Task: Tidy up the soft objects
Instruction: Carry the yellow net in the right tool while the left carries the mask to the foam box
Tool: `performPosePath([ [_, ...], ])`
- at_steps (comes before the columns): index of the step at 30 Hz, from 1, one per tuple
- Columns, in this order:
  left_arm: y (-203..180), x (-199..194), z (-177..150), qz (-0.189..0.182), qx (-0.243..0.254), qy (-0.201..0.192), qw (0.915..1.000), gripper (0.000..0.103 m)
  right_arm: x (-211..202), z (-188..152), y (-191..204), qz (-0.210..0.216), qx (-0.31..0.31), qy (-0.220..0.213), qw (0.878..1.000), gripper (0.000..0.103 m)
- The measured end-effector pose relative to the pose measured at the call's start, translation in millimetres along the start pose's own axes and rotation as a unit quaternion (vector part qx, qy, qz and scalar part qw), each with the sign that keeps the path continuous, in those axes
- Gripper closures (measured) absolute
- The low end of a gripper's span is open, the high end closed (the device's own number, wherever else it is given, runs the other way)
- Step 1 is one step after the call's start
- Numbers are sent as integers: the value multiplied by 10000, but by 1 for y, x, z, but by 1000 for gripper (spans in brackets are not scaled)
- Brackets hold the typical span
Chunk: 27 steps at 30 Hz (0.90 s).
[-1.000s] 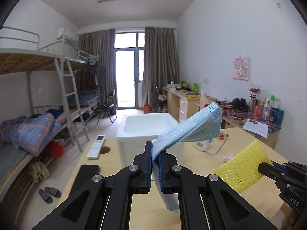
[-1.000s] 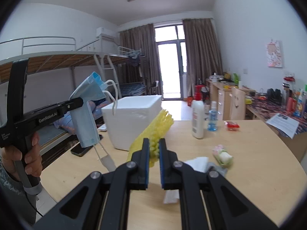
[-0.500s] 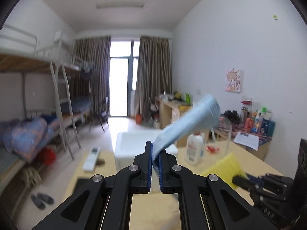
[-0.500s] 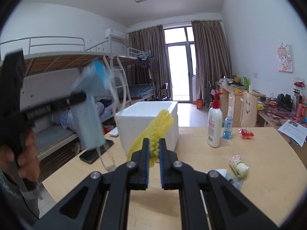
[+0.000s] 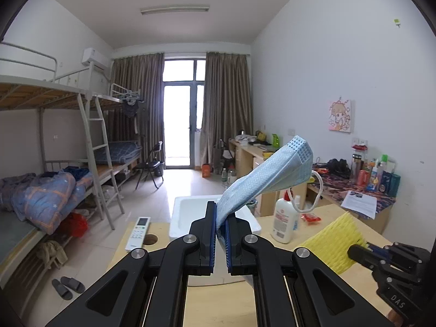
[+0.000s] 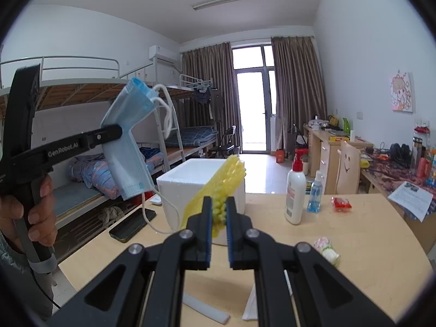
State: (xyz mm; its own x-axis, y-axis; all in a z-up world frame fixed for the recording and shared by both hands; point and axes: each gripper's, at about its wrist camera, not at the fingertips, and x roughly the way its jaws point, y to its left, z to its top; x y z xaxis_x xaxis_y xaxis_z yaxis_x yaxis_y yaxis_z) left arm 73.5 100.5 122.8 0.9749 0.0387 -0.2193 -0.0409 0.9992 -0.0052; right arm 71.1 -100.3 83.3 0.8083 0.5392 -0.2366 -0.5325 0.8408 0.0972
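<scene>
While the blue face mask (image 5: 268, 175) hangs pinched in the left gripper (image 5: 221, 219) above the table (image 6: 362, 223), the right gripper (image 6: 218, 212) clamps a yellow foam net (image 6: 218, 188). Both are held in the air just before the white foam box (image 6: 196, 179) (open-topped); a lotion bottle (image 6: 294, 192) stands beside it.

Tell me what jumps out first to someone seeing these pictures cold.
A blue face mask is pinched in the left claw, held up in the air, its ear loops dangling. The right claw grips a yellow foam net. Behind both stands an open white foam box on the wooden table.
</scene>
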Motion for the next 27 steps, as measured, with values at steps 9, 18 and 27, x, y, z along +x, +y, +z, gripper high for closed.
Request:
performPosePath([
  [9,15,20,4,172,-73,158,9997,97,25,26,11,35,-202,-11,9998,92],
  [18,33,39,11,397,-186,187,9989,97,56,50,24,31,-495,6,9988,92],
  [27,44,57,19,529,-244,208,9981,97,84,59,21,78,-574,58,9983,92],
])
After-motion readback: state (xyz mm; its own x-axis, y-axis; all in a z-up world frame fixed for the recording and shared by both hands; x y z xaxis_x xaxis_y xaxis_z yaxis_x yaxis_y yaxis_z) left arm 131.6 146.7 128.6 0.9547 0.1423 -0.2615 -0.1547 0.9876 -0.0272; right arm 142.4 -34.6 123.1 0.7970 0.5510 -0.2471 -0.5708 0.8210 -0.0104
